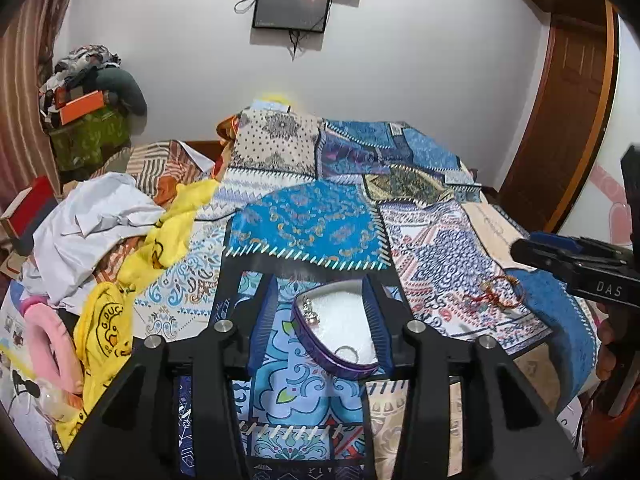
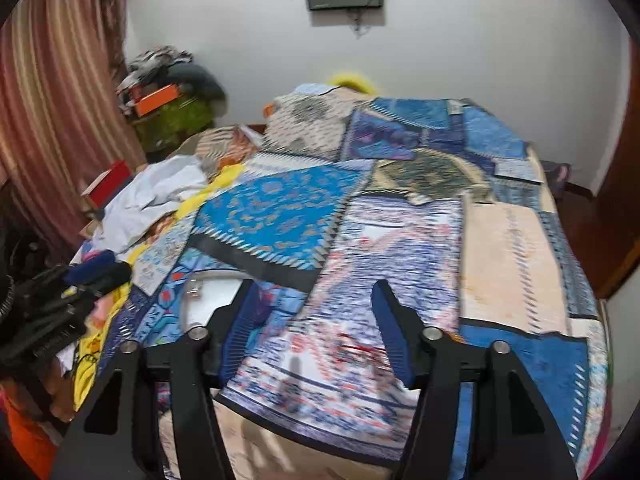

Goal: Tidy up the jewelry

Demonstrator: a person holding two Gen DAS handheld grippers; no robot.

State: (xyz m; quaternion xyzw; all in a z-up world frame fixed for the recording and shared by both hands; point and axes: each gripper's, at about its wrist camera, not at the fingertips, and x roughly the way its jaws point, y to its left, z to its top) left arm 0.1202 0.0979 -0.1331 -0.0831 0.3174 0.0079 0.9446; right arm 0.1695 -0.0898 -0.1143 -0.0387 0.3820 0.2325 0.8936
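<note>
Jewelry box [image 1: 340, 364] holds earrings [image 1: 311, 314], ring [image 1: 347, 353].

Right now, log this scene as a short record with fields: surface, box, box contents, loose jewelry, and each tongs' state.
surface: patchwork bedspread
box: purple-rimmed jewelry box, white inside, lid off, between the left tongs fingers
box contents: silver earrings at far left; ring near front rim
loose jewelry: red and gold bracelet on the bedspread, right of the box
left tongs: open
right tongs: open, over the bracelet, view blurred
</note>
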